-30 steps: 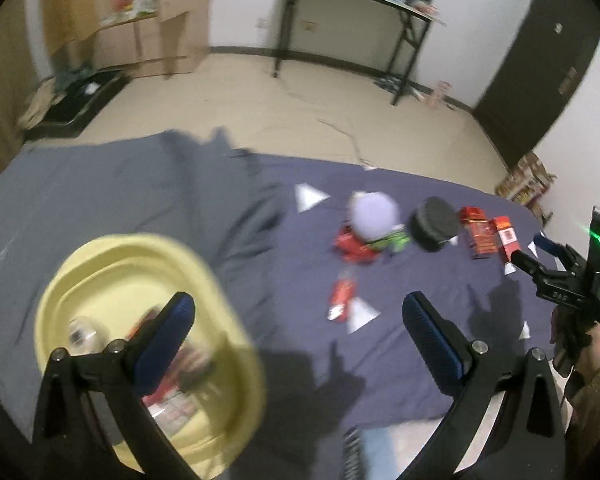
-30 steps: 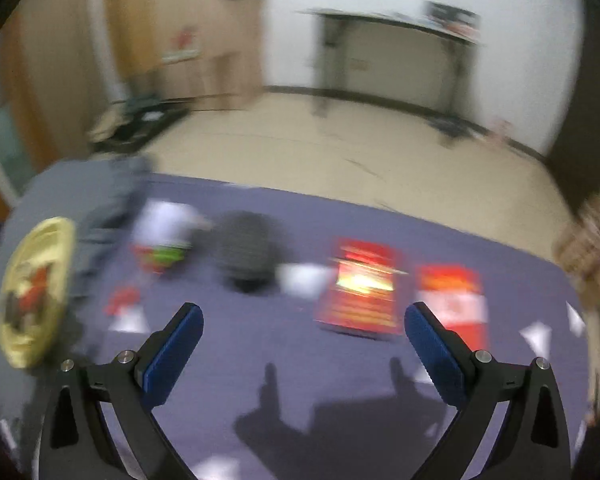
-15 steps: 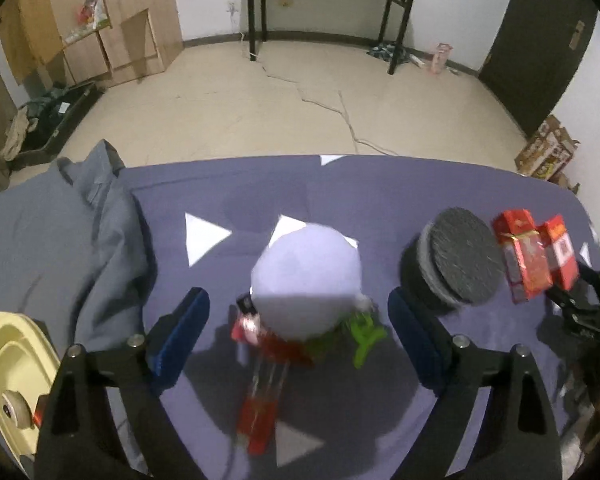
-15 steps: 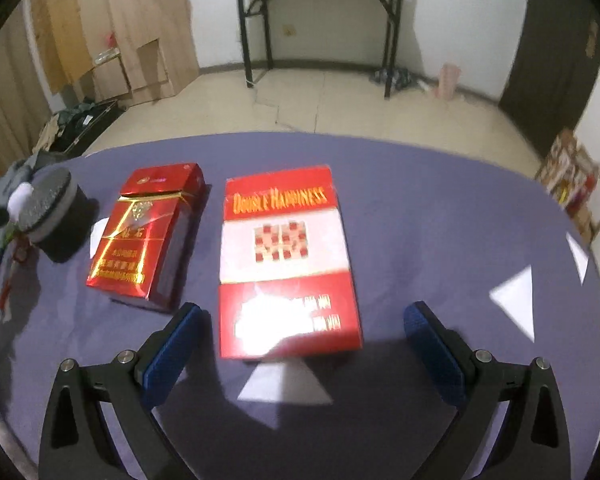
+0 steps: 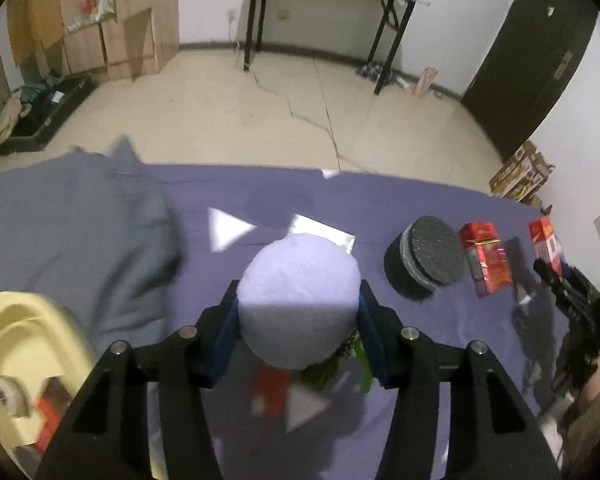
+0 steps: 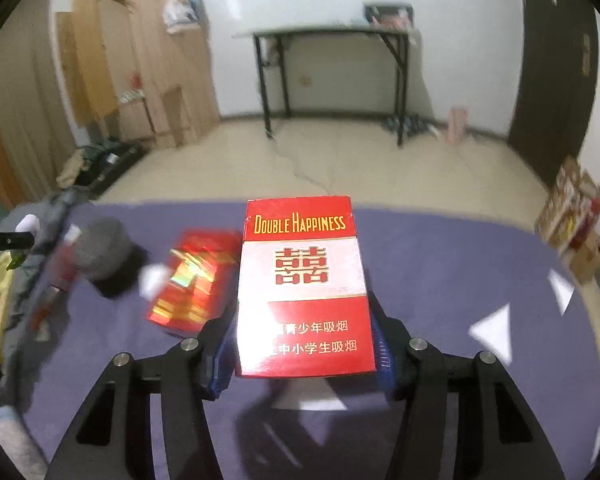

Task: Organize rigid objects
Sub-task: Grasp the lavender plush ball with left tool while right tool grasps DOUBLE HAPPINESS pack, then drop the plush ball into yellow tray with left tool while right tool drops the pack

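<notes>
Green item (image 5: pixel 324 372) behind pale puff (image 5: pixel 298 304)

1. The pale round ball (image 5: pixel 298 300) between the left gripper's (image 5: pixel 298 334) closing jaws hides most of the red and green items (image 5: pixel 320 372) under it; these are blurred beyond naming.
2. The yellow basin (image 5: pixel 28 340) is cut off by the left edge, its contents smeared.
3. The gold-foil red pack (image 6: pixel 192 280) is motion-blurred, its print unreadable.
4. The Double Happiness box (image 6: pixel 304 284) covers the right gripper's (image 6: pixel 304 354) pad faces.
</notes>
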A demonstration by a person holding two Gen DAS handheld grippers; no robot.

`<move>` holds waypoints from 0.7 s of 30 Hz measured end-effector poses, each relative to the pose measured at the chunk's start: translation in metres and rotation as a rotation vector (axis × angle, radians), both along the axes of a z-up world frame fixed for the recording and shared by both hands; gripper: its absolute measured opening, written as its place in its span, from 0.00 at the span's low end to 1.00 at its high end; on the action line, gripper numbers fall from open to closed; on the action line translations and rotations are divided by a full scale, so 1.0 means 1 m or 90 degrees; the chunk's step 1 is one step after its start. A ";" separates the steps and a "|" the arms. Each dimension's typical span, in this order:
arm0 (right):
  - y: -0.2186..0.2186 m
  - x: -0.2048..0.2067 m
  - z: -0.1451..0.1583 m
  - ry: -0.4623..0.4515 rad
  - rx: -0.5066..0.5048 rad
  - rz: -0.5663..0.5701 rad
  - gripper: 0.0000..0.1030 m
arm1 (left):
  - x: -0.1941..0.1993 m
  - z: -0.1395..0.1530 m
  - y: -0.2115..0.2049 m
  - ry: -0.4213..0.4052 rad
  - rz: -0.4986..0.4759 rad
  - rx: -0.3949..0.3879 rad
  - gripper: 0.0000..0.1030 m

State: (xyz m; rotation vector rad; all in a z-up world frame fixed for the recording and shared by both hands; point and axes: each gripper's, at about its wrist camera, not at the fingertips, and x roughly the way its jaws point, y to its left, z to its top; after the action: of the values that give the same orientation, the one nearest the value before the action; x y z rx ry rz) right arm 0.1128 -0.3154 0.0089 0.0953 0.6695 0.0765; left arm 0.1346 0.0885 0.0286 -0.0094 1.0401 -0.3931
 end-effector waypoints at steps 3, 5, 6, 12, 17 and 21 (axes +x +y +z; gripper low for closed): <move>0.033 -0.015 0.037 -0.010 0.032 0.080 0.54 | -0.022 0.041 0.062 -0.027 0.037 -0.001 0.54; 0.075 -0.028 0.063 -0.013 0.026 0.153 0.54 | -0.033 0.060 0.105 -0.038 0.066 0.019 0.54; 0.100 -0.033 0.073 -0.012 0.022 0.190 0.54 | -0.039 0.066 0.129 -0.040 0.083 0.036 0.54; 0.273 -0.054 0.086 0.046 -0.007 0.413 0.54 | -0.068 0.054 0.240 0.001 0.200 0.078 0.54; 0.394 -0.064 0.054 0.081 -0.065 0.490 0.54 | -0.073 0.006 0.278 0.058 0.246 0.075 0.54; 0.464 -0.058 0.030 0.098 -0.123 0.508 0.54 | -0.058 -0.024 0.279 0.086 0.248 0.080 0.54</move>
State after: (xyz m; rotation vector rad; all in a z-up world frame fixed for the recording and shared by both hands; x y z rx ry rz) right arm 0.0548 0.1482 0.0394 -0.3618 0.8336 0.7765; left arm 0.0765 0.3676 0.0042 -0.1266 1.1649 0.0276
